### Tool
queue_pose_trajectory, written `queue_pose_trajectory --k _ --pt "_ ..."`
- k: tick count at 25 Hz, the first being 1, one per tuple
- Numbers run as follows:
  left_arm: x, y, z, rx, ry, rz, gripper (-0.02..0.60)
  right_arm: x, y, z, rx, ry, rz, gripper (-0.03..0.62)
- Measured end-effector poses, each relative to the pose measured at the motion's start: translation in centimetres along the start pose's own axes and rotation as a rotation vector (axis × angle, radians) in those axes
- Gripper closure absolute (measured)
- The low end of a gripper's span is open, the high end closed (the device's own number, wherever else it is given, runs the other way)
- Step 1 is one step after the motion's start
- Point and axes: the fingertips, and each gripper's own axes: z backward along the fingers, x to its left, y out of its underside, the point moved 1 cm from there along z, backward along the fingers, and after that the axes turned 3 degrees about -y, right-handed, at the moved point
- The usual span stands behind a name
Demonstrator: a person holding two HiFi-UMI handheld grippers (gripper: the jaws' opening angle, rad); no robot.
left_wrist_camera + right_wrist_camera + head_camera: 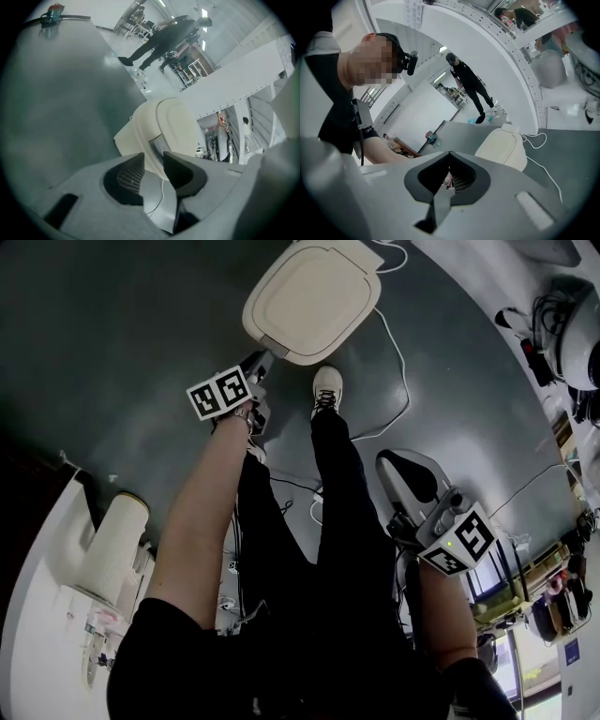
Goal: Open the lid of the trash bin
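Two hand-held grippers show in the head view above a dark grey-green floor (pixel 112 334). The left hand-held gripper (pixel 255 367) reaches down to the near edge of a cream-white plastic trash bin (pixel 298 351). The bin stands on the floor just ahead of the person's white shoe (pixel 326 388), and its rounded square lid (pixel 314 292) lies flat and shut. The right hand-held gripper (pixel 410 474) hangs well apart from the bin, beside the person's black-trousered leg (pixel 342 484). A thin white cable (pixel 398 362) trails over the floor past the bin.

In the left gripper view the jaws stand wide apart, with the front lip of the lid in the gap between them. The pads do not press on it; whether either one touches it cannot be told.

In the right gripper view the jaw tips meet with nothing held between them. The bin stands on the floor beyond them.
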Motion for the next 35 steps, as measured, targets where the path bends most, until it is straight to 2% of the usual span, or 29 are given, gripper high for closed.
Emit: queue_pose_trajectory --k 4,8,10,23,26,27,31,35 --pt "0.5 0.2 -0.4 0.028 -0.021 -0.027 0.439 -0.3 0.5 0.0 0.001 -0.004 -0.010 0.589" --pt "0.5 0.2 -0.8 0.051 -0.034 -0.096 0.453 -0.4 1.0 -0.3 0.004 -0.012 -0.015 0.589" --pt "0.5 0.2 -0.8 0.054 -0.032 -0.103 0.456 -0.4 1.1 -0.4 0.005 -0.014 -0.019 0.589" --pt "-0.1 0.0 -0.6 0.027 0.004 -0.053 0.491 -0.1 0.8 -0.7 0.009 -0.021 -0.006 0.591" --pt "-0.6 0.2 -0.3 0.014 0.023 -0.014 0.527 0.3 0.6 -0.7 0.007 -0.021 0.003 0.591" --pt "-0.7 0.4 -0.1 0.019 0.020 -0.006 0.578 0.6 0.5 -0.7 0.006 -0.022 0.008 0.591" --pt "-1.0 1.2 2.3 0.041 0.028 0.014 0.580 2.4 -0.3 -0.9 -0.006 -0.032 0.035 0.591" --pt "-3.1 0.7 6.7 0.008 0.110 0.012 0.580 5.0 -1.4 -1.0 -0.031 -0.047 0.069 0.591"
